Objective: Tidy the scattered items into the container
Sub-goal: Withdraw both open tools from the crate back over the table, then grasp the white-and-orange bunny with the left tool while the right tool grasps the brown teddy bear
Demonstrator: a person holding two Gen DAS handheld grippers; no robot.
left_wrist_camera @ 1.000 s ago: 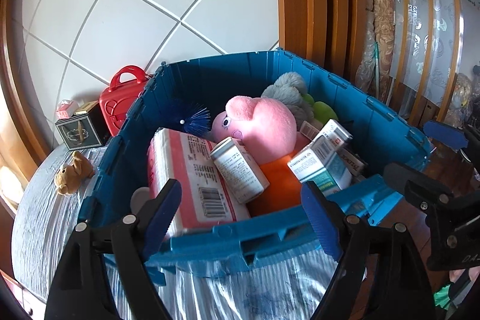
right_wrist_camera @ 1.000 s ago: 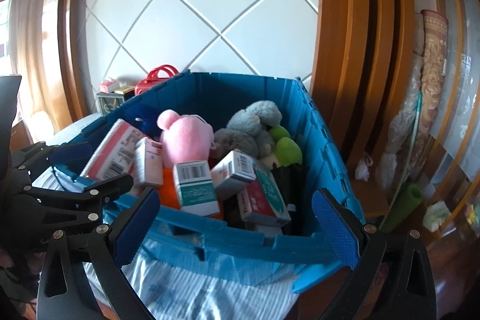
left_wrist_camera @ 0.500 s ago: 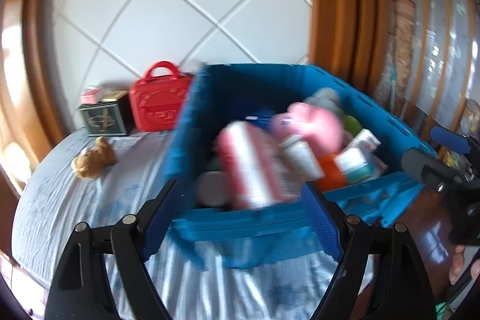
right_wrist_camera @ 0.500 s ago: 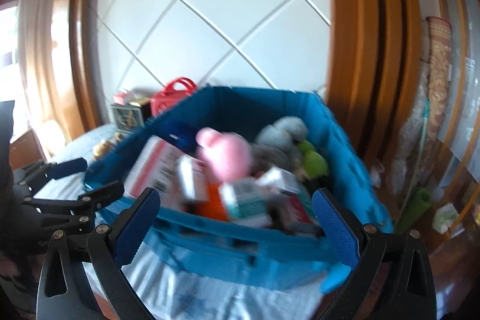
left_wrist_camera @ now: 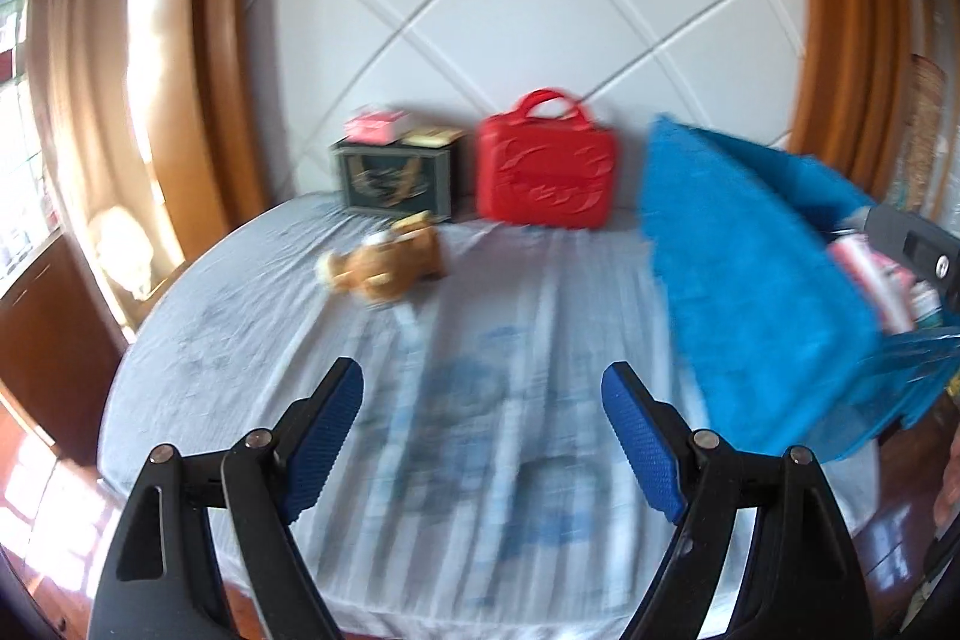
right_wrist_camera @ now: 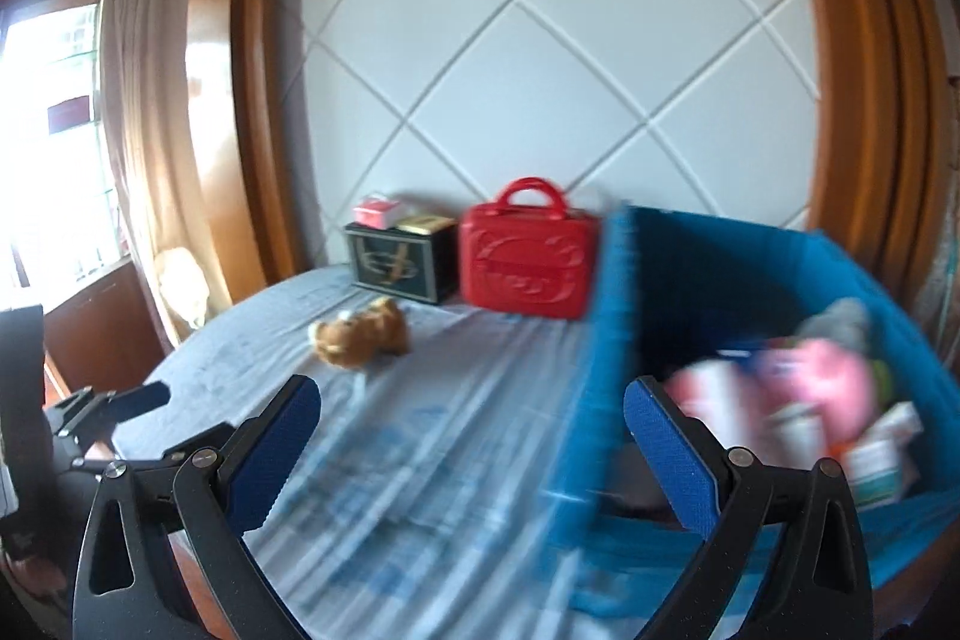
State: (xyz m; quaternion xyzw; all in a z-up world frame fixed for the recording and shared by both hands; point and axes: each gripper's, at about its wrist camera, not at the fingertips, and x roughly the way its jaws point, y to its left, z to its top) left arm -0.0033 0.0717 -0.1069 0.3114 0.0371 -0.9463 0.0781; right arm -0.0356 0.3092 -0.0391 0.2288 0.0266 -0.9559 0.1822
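A blue plastic crate stands on the right of a bed, filled with boxes and soft toys, among them a pink plush. A small brown plush dog lies on the striped sheet to the left of the crate. My left gripper is open and empty, above the sheet, well short of the dog. My right gripper is open and empty beside the crate's left wall. Both views are motion-blurred.
A red carry case and a dark box with small boxes on top stand against the white padded headboard. A curtain and window are on the left. The bed edge curves round on the left.
Both grippers have swung left, away from above the crate toward the open sheet. The crate has slid to the right of both views; the plush dog is now near centre.
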